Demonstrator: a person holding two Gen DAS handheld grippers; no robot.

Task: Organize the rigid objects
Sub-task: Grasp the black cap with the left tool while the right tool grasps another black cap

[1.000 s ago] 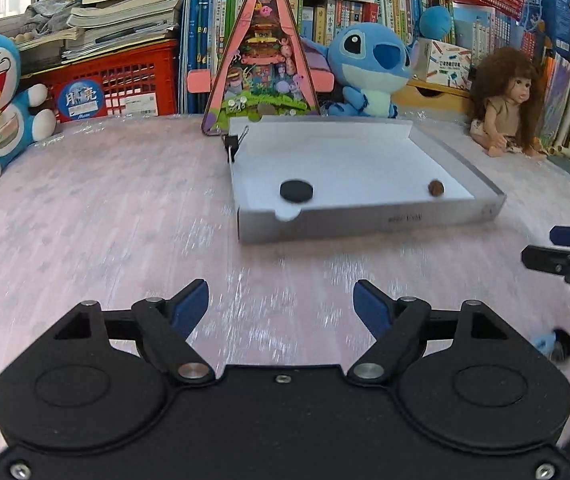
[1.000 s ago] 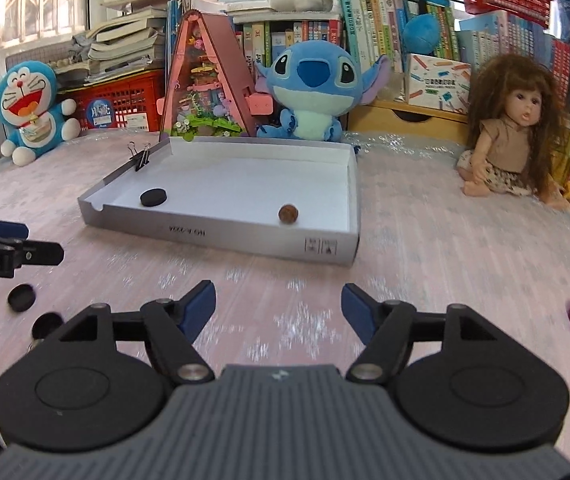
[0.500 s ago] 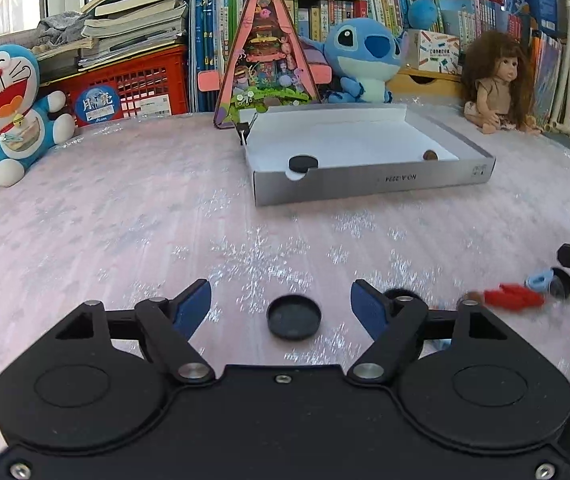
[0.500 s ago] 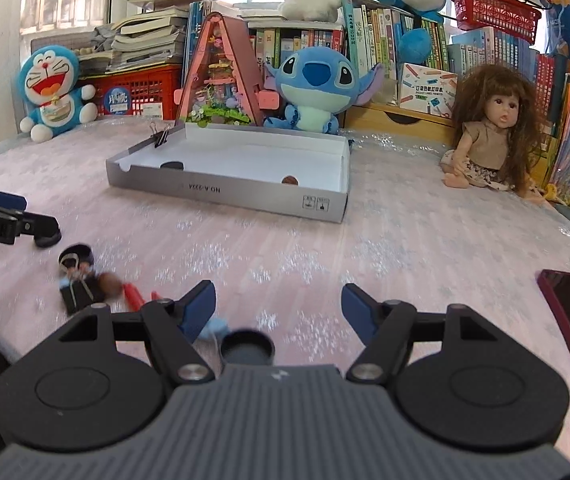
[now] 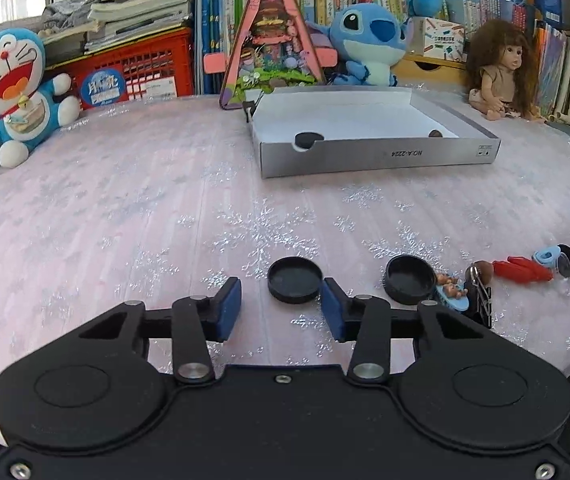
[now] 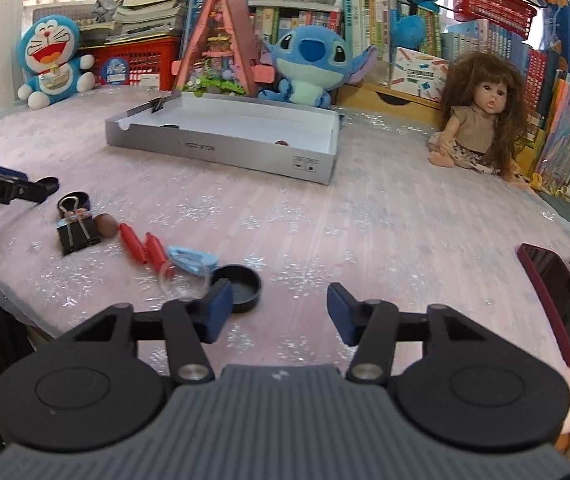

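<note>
Closing on two loose black caps, one per gripper, with neither cap clamped yet.

Left gripper (image 5: pixel 281 304): jaws narrowed in the last half second, apart at present. Nearest black cap (image 5: pixel 295 280) lies flat on the pink tablecloth (image 5: pixel 125 216), just ahead of the blue pads (image 5: pixel 229 306) and slightly toward the right-hand pad, possibly touching its tip; no squeeze visible. Recommended: advance a little so both pads flank the rim, centre the cap, keep the fingertips low on the cloth, then close on the rim.

Right gripper (image 6: pixel 279 312): jaws also narrowed just now, apart, with only cloth between them. Black cap at the right gripper (image 6: pixel 241 286) sits beside the left-hand pad, partly behind it, outside the gap. Recommended: shift toward that cap before closing. Clear ring (image 6: pixel 183 280) and light-blue clip (image 6: pixel 193 258) touch or nearly touch the cap; risk of dragging them along.

Second black cap (image 5: pixel 409 283) lies further right in the left wrist view, beside a black binder clip (image 5: pixel 479 296), a brown nut-like piece (image 6: pixel 105 226) and two red pieces (image 6: pixel 141 246).

Container: grey shallow box (image 5: pixel 381 156), open-topped, white inside, well beyond the loose items. Contents: one black cap in the box (image 5: pixel 308 139) at the notched front corner, one small brown object (image 5: pixel 435 133) near the front wall toward the opposite side. A binder clip on the box rim (image 6: pixel 157 105) sits at a back corner. Remaining floor bare. Task judged early: most items outside the box.
</note>
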